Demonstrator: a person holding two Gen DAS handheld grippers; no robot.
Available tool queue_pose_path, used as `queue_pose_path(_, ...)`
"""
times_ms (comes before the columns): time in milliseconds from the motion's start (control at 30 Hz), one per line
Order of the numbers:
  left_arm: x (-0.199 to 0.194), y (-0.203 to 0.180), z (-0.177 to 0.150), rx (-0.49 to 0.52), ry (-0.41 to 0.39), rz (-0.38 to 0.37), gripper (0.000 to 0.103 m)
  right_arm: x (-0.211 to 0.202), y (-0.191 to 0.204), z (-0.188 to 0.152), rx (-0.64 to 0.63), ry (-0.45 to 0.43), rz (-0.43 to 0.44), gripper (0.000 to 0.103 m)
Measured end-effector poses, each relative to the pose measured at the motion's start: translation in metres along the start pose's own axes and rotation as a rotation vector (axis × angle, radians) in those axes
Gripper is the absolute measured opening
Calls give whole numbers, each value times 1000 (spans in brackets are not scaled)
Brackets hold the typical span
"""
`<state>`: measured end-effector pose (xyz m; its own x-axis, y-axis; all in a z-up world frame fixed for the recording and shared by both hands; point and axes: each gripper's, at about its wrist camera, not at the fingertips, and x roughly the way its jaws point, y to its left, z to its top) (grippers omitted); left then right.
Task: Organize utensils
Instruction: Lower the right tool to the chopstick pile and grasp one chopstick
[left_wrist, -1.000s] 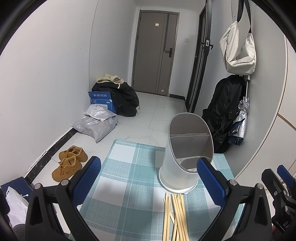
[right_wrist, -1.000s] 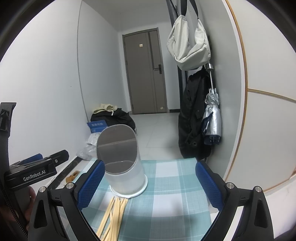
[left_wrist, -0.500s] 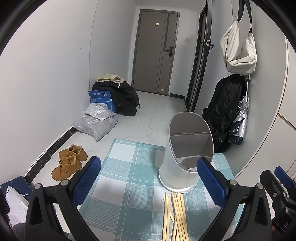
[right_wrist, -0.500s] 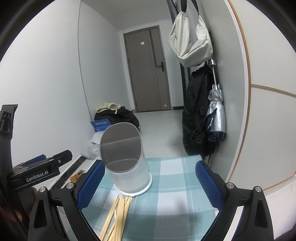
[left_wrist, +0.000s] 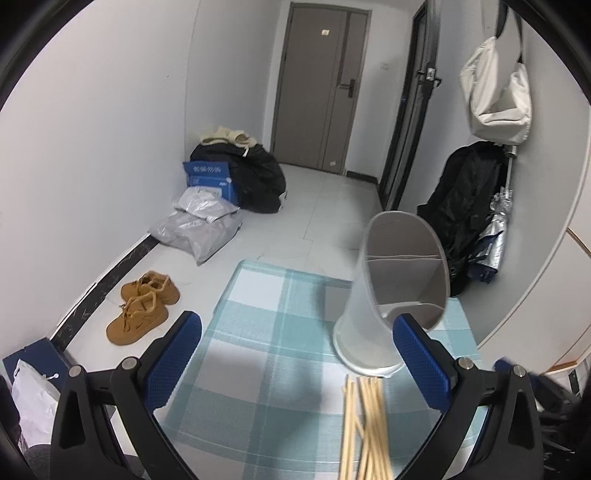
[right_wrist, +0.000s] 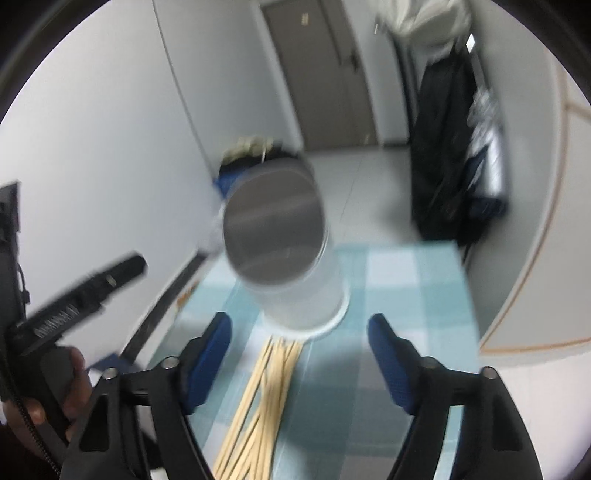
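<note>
right wrist: right gripper (right_wrist: 299, 354) closing over chopsticks (right_wrist: 258, 402) (blurred, apparently untouched).

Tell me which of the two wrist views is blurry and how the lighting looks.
Right wrist view: motion blur smears the holder and chopsticks. Left wrist view: sharp, only the near chopstick ends soft. Both: even indoor light, soft shadows on the checked cloth, fisheye bending at edges.

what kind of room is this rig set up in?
Likely a home entryway or hallway. A grey door stands at the far end, shoes sit on the tiled floor by the wall, and a bag and black coat hang on the right wall.
</note>
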<state>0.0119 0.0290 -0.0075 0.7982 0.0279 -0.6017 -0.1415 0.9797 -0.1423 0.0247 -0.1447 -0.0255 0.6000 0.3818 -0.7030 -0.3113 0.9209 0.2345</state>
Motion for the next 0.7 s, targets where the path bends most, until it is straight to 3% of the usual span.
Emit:
queue_pose_path(67, 6, 6, 1, -17, 22, 13, 102, 22, -1, -2, 4, 89, -1, 60)
queue_pose_path(100, 8, 10, 2, -31, 38, 15, 102, 34, -1, -4, 5, 136, -1, 60)
queue_pose_path(167, 14, 20, 4, -73, 65, 20, 102, 53, 2, -12, -2, 209, -3, 49)
queue_pose_path(267, 21, 32, 5, -129, 99, 25, 102, 77, 4, -18, -15, 291, 1, 47)
queue_pose_path(500, 30, 44, 3, -188, 153, 45, 102, 101, 5, -19, -6, 356, -21, 40)
queue_pose_path(700, 31, 51, 3, -202, 168, 37, 102, 116, -2, -14, 35, 388, -18, 26)
